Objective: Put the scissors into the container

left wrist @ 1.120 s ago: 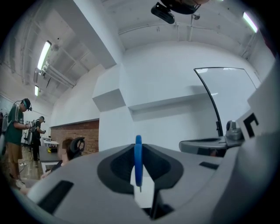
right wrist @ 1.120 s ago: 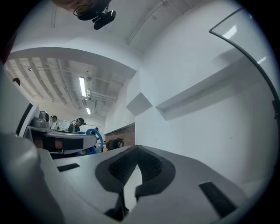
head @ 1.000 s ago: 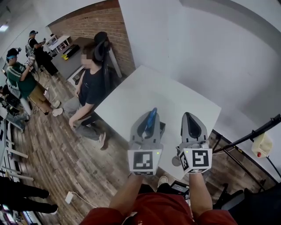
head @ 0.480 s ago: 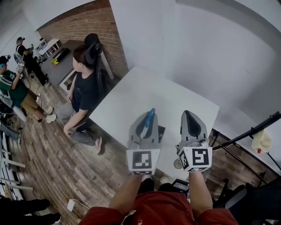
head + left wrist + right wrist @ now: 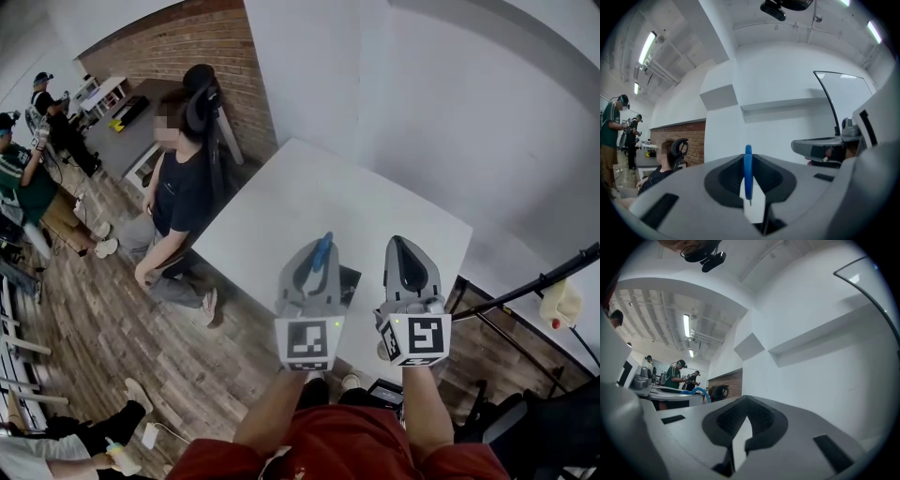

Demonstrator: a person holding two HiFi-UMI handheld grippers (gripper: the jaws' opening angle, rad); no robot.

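Observation:
My left gripper [image 5: 327, 246] is shut on the blue-handled scissors [image 5: 321, 254] and hangs over the near part of the white table [image 5: 309, 192]. In the left gripper view the blue handle [image 5: 748, 174] stands upright between the jaws of that gripper [image 5: 748, 158]. Beside it on the right, my right gripper [image 5: 398, 245] has its jaws together with nothing in them; its tips [image 5: 743, 400] meet. A dark, flat-looking thing [image 5: 349, 278] lies on the table just under the left gripper; I cannot tell whether it is the container.
A person [image 5: 180, 183] sits in a chair at the table's left side. More people stand at the far left [image 5: 28, 169]. A black stand's pole [image 5: 525, 286] and a pale bottle [image 5: 561, 305] are at the right. A white wall rises behind the table.
Both grippers keep nearly the same place in the picture, the left still shut on the scissors. The people on the floor at the left have moved.

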